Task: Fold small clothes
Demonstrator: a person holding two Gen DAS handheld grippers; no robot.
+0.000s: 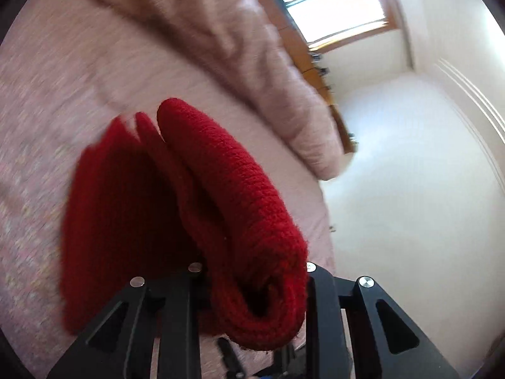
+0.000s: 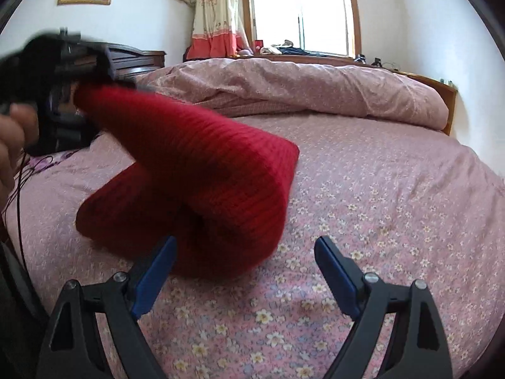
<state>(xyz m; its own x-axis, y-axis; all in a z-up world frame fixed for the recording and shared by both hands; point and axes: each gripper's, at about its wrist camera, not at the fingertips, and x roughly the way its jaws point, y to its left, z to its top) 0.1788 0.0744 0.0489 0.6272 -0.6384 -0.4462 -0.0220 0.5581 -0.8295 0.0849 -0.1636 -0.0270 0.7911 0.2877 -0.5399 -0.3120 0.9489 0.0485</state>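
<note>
Mid-fold: left gripper (image 1: pixel 252 287) clamped on red knit (image 2: pixel 189 170), lifted off bed (image 2: pixel 378 205); right gripper (image 2: pixel 244 252) fingers apart, next to catch the hanging end.

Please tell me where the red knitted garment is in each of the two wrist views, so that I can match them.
Left wrist view: the red knitted garment fills the lower centre, pinched in the left tool and draped away over the bed.
Right wrist view: it hangs left of centre, from the left tool at upper left down to the bedsheet, ahead of the open right tool.
Shared landmark: the bunched pink duvet below the window.
</note>
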